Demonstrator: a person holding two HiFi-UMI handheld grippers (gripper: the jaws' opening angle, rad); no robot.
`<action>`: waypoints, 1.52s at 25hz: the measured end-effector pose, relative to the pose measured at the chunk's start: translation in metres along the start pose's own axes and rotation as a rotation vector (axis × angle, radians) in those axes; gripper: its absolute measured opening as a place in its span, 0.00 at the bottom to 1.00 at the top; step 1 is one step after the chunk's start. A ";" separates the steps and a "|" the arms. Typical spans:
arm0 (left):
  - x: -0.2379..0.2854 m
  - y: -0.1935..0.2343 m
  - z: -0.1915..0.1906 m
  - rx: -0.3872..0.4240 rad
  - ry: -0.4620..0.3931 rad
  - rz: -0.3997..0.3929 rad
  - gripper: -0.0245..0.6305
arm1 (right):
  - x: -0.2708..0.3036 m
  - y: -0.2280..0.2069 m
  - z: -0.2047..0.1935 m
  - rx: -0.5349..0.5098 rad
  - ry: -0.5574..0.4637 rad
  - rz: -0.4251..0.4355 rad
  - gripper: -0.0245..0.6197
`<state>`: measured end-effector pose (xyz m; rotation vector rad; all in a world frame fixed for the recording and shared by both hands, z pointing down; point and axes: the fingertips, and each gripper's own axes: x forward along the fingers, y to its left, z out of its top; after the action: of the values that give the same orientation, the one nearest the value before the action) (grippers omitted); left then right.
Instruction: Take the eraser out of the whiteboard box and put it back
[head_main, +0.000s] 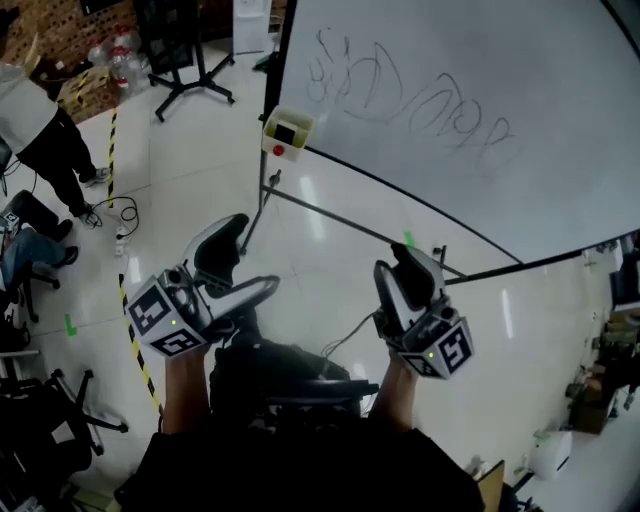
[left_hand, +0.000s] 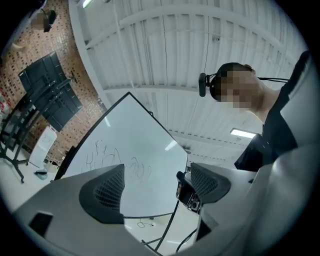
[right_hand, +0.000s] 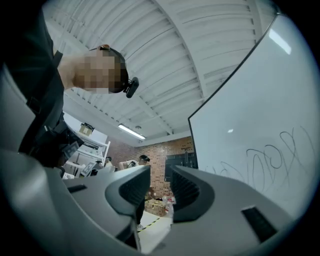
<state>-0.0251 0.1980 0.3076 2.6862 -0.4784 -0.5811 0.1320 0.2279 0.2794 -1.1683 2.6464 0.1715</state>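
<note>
**Head view.** Both grippers are held low in front of the person, well apart from the whiteboard (head_main: 480, 110). The whiteboard box (head_main: 288, 133) – pale yellow, with a red knob on its front – is fixed at the board's left edge, above and beyond the left gripper (head_main: 250, 258). The eraser itself cannot be made out; by judgement it still lies in that box, so the step in hand is the reach toward it. The right gripper (head_main: 405, 258) sits further from the box than the left.

**Left gripper view.** The left gripper (left_hand: 157, 187) is released, its jaws wide apart, with only the whiteboard (left_hand: 135, 150) showing between them. A small dark fitting shows just beside one pad; whether it is the box I cannot tell.

**Right gripper view.** The right gripper (right_hand: 160, 192) is also empty: its jaws stand close but not together, with only the far room visible through the narrow gap. The whiteboard (right_hand: 260, 125) lies off to the side.

**Recommendation.** The left gripper looks the better placed and is already wide enough. It should come at the box from its open side and keep off the red knob. It should close only once the eraser sits squarely between the pads – a skewed grip risks dropping it.
</note>
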 end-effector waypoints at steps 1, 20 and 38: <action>-0.001 0.009 0.005 -0.001 -0.005 -0.003 0.67 | 0.010 -0.002 -0.003 -0.003 0.006 0.002 0.24; -0.032 0.119 0.052 -0.082 -0.040 -0.052 0.67 | 0.104 -0.004 -0.055 0.035 0.135 -0.096 0.24; -0.037 0.146 0.061 -0.097 -0.068 -0.042 0.67 | 0.138 -0.012 -0.074 0.039 0.183 -0.069 0.24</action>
<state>-0.1204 0.0676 0.3259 2.5968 -0.4016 -0.6911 0.0381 0.1067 0.3142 -1.3189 2.7452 -0.0004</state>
